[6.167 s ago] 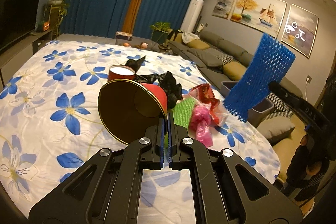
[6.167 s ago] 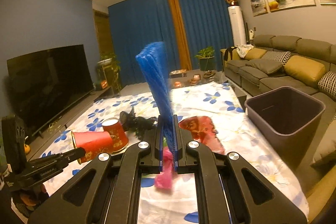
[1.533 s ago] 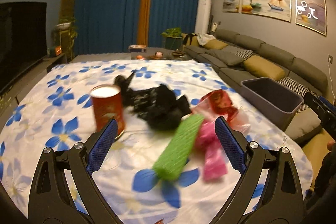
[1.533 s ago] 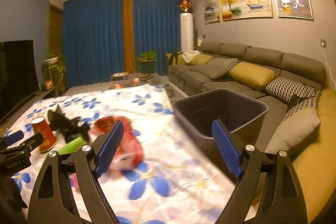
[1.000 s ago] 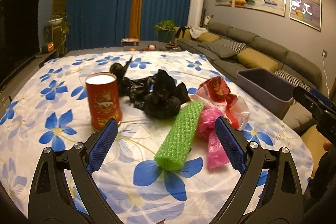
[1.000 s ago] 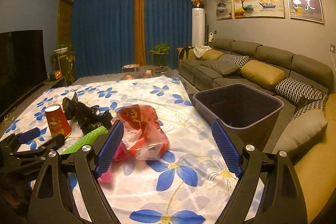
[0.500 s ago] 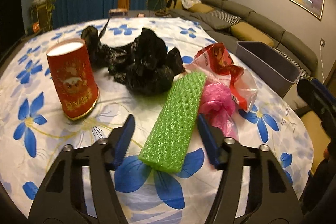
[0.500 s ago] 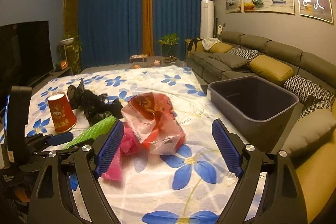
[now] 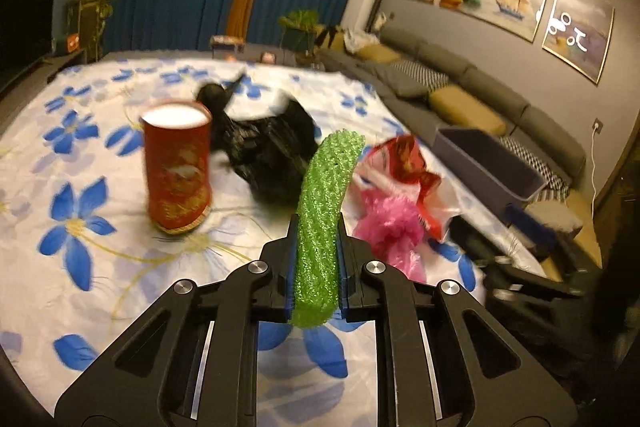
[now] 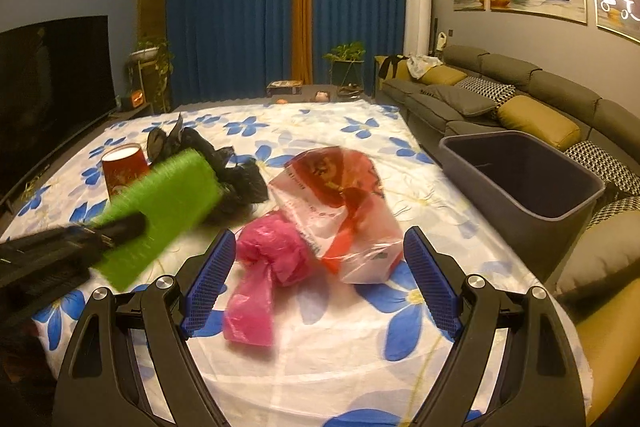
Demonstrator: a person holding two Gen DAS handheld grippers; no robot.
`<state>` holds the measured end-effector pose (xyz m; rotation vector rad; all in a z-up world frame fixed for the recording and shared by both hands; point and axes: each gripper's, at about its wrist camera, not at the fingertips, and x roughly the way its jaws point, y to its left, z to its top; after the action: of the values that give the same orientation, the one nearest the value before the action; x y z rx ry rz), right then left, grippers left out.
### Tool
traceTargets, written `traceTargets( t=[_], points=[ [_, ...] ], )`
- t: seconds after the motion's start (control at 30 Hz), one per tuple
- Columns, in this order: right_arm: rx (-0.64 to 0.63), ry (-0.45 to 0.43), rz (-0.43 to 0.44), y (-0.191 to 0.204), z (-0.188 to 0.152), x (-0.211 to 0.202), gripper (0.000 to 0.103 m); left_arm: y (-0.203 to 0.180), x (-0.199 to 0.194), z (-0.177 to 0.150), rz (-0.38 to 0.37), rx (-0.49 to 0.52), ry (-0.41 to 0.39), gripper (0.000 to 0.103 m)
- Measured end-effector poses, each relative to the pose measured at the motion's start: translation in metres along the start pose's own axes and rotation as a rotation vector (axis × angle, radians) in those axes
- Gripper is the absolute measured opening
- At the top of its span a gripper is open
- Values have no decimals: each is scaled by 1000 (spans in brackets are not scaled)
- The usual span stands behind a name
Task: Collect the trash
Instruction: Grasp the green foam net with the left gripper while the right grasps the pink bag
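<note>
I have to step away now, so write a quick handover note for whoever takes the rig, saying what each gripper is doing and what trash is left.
Left gripper: jaws closing on the green foam net, pads already pressing it.
Right gripper: open and empty, hovering over the pink bag and red-and-clear bag.
On the table: red cup standing, black bag behind the net.
Grey bin sits by the sofa.
Left to do: bin the net, then the bags and cup.
</note>
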<state>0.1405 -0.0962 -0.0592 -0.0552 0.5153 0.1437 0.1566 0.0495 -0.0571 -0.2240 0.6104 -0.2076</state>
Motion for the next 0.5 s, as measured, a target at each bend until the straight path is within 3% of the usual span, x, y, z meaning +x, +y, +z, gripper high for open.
traceTargets(
  t=[0.23, 0.5],
  points=[
    [-13, 30, -4, 13, 1, 21, 82, 15, -38, 8, 2, -22, -89, 14],
    [-16, 81, 4, 22, 7, 42, 72, 36, -63, 17, 38, -63, -151, 14]
  ],
)
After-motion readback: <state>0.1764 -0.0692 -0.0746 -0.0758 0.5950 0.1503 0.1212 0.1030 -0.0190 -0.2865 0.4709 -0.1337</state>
